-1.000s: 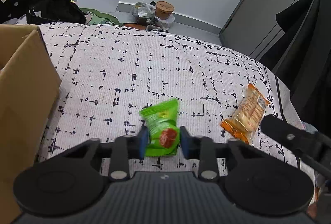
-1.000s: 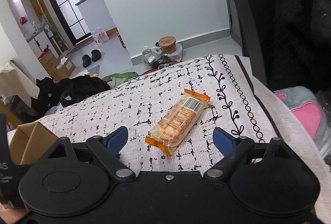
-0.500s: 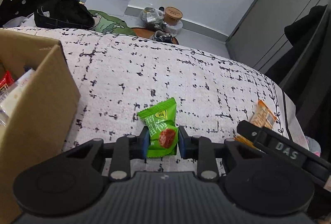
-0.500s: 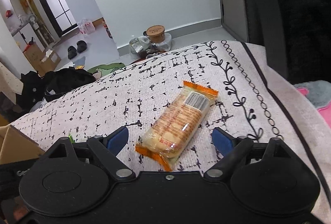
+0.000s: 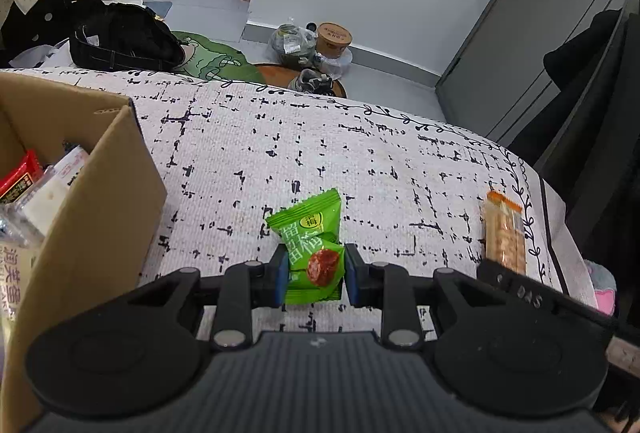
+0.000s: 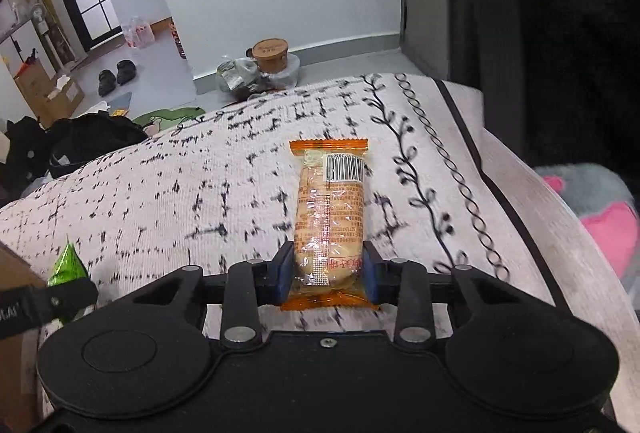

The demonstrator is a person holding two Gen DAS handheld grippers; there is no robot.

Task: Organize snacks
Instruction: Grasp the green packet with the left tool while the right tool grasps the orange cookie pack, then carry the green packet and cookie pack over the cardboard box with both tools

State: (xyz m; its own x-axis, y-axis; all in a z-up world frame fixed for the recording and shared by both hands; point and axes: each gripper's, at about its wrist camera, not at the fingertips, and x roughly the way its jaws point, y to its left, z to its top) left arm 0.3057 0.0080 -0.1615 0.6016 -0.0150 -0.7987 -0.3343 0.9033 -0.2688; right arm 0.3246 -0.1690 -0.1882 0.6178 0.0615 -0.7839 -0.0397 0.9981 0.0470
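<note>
1. My left tool (image 5: 314,275) is clamped on the lower half of the green plum-candy packet (image 5: 313,247). The packet's top sticks out free above the pads, over the patterned cloth (image 5: 320,153). The film looks slick and the pads pinch mostly air-filled wrapper, so I judge it could slide out when I swing toward the cardboard box (image 5: 92,201) on my left.
2. My right tool (image 6: 325,273) has just been closing and now squeezes the near end of the orange biscuit pack (image 6: 329,209), which lies lengthwise away from me on the cloth. Held by one end only, the long pack may droop or pivot once lifted, and a hard squeeze could crack the biscuits.
3. The box already holds several wrapped snacks (image 5: 36,193) and its near wall stands tall. Coming in low, I could catch either packet on the rim and knock it loose.
4. Both tools sit close together, so they may bump if I move them at once.
</note>
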